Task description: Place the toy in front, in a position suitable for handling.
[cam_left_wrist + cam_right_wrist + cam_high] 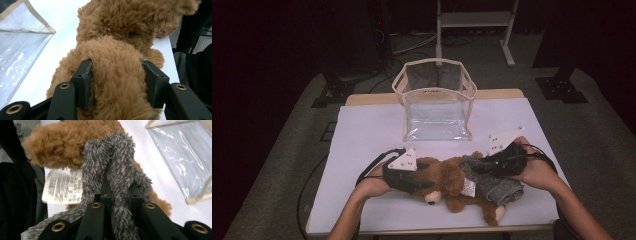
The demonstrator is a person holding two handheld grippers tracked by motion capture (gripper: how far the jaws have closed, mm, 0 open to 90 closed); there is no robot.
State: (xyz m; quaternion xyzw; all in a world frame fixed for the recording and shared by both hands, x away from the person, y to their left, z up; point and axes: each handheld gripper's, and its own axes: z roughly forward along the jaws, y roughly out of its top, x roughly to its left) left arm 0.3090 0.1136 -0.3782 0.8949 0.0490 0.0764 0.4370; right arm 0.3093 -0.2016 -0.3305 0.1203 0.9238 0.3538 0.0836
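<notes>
1. Left gripper (422, 184): seen in the high view at the head end of the brown plush dog (447, 181), near the table's front edge; held in the left hand (374, 184).
2. Left fingers (83, 82): set moderately wide apart, one on each side of a thick fold of brown fur. Both inner faces pressed into the pile, as seen in the left gripper view; fur bulging up between them. Closed on the plush dog (117, 50).
3. Right gripper (484, 164): over the body of the dog, held in the right hand (537, 172).
4. Right fingers (106, 192): drawn nearly together, with a narrow gap taken up by a pinched ridge of the grey fuzzy cloth (112, 170). Cloth rising in a fold above the tips and hanging down on either side. Closed on the cloth.
5. Grey fuzzy cloth (494, 186): draped across the dog's midsection, touching the brown fur (65, 142).
6. White printed label (63, 186): lying just beside the cloth, against the dog.
7. Plush dog: lying on its side on the white table (362, 135), muzzle toward the front edge.
8. Clear bag (437, 100) with beige trim: standing open farther back on the table, apart from the dog.
</notes>
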